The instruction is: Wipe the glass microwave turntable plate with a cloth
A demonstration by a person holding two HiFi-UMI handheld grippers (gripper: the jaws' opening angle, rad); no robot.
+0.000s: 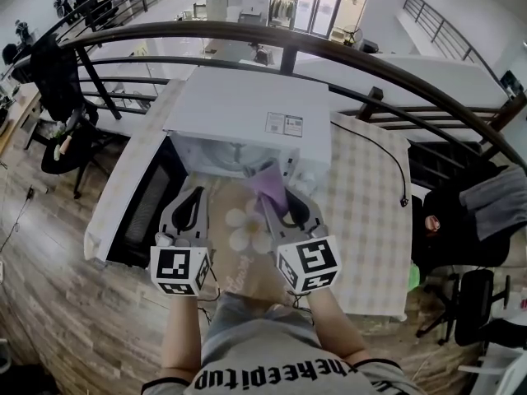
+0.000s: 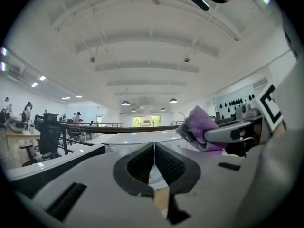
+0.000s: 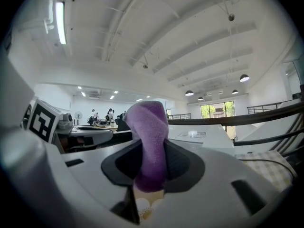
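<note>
The white microwave point(image 1: 247, 109) stands on the table with its dark door point(image 1: 152, 212) swung open to the left. Its pale cavity point(image 1: 226, 156) faces me; I cannot make out the glass turntable plate inside. My right gripper point(image 1: 278, 202) point(image 3: 151, 148) is shut on a purple cloth point(image 1: 269, 188) point(image 3: 148, 132), which sticks up between the jaws just in front of the cavity. My left gripper point(image 1: 192, 197) point(image 2: 154, 148) is shut with nothing in it, beside the open door. The left gripper view also shows the cloth point(image 2: 203, 125) at the right.
A mat with a flower print point(image 1: 245, 230) lies under the grippers on the checked tablecloth point(image 1: 366, 212). A black cable point(image 1: 394, 164) runs along the table's right side. A dark railing point(image 1: 329, 52) curves behind the microwave. Office chairs stand on the wooden floor at both sides.
</note>
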